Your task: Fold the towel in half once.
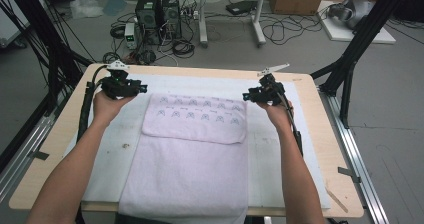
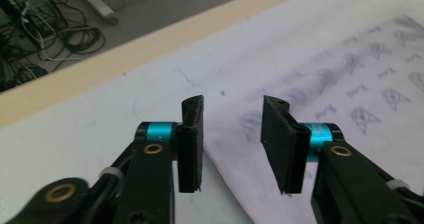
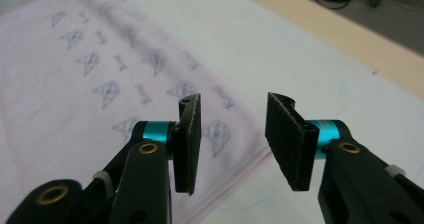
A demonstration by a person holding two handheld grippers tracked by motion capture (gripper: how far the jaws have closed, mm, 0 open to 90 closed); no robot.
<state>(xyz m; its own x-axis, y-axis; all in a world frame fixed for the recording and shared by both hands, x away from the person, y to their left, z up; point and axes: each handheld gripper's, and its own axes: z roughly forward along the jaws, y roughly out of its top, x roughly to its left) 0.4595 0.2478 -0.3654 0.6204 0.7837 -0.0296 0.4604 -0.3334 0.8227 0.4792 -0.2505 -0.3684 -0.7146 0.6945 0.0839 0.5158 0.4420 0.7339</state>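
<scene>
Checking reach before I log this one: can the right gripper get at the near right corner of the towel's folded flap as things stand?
Probably yes. The right gripper is open with nothing between its jaws, beside the towel at the flap's far right corner. Only bare white mat lies along that edge toward the near corner.

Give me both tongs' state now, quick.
Left tongs: open, empty, above the towel.
Right tongs: open, empty, above the towel.
</scene>
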